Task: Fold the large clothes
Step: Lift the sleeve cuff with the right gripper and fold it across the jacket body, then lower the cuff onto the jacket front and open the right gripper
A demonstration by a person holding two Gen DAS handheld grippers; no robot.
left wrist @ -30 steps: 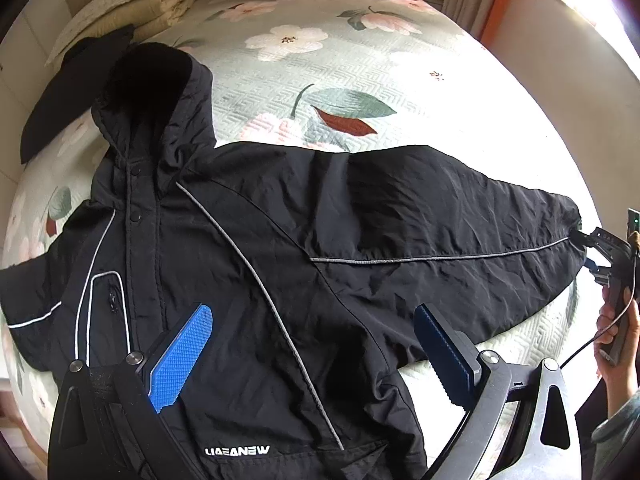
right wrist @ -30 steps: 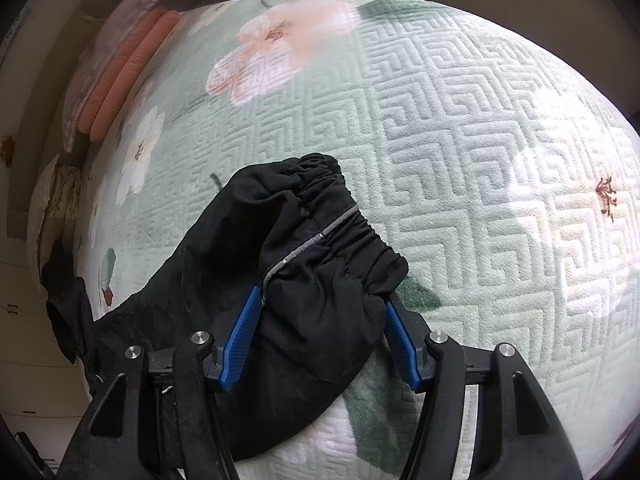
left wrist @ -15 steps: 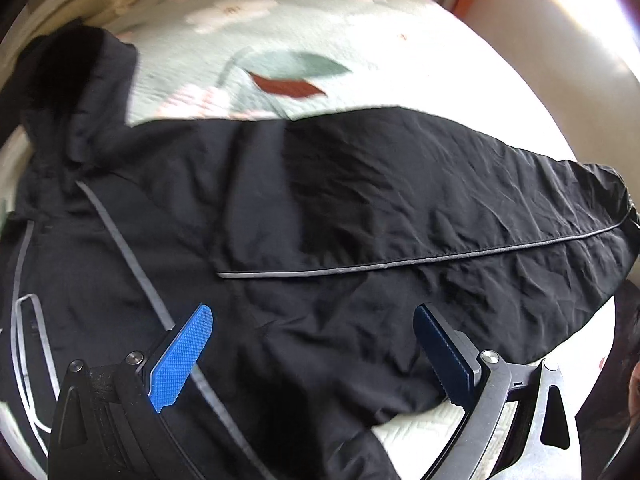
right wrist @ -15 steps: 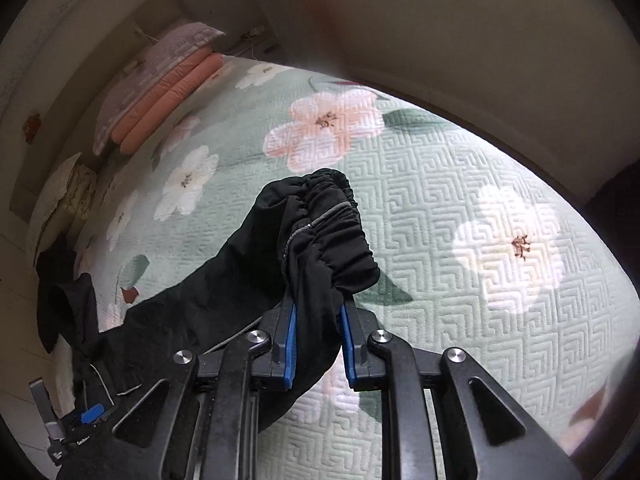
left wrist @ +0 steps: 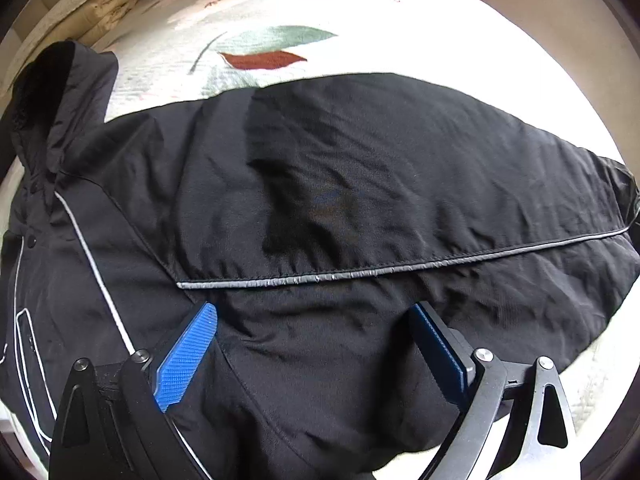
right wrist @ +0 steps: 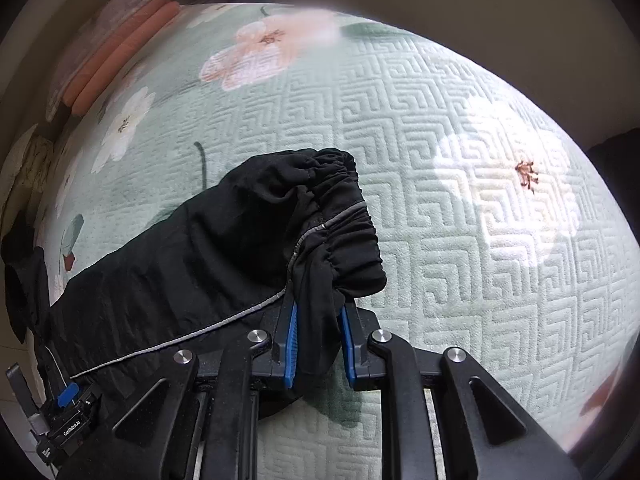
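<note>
Nearest, we list our left gripper (left wrist: 312,344): blue pads (left wrist: 186,360) spread wide, poised over the underarm of the black jacket (left wrist: 320,200), pinching nothing. Next, our right gripper (right wrist: 319,340): pads pressed together on the sleeve just behind its gathered elastic cuff (right wrist: 340,220), which stands bunched above the jaws. Beyond, we note the jacket lying front-up on the green floral quilt (right wrist: 440,160), sleeve stretched sideways, grey piping (left wrist: 360,272) along it, hood (left wrist: 60,92) at the left. Farthest: pink pillows (right wrist: 120,52) at the headboard.

Both wrist views look down close; share jacket sleeve (left wrist: 400,184) on bedspread (right wrist: 460,240).
</note>
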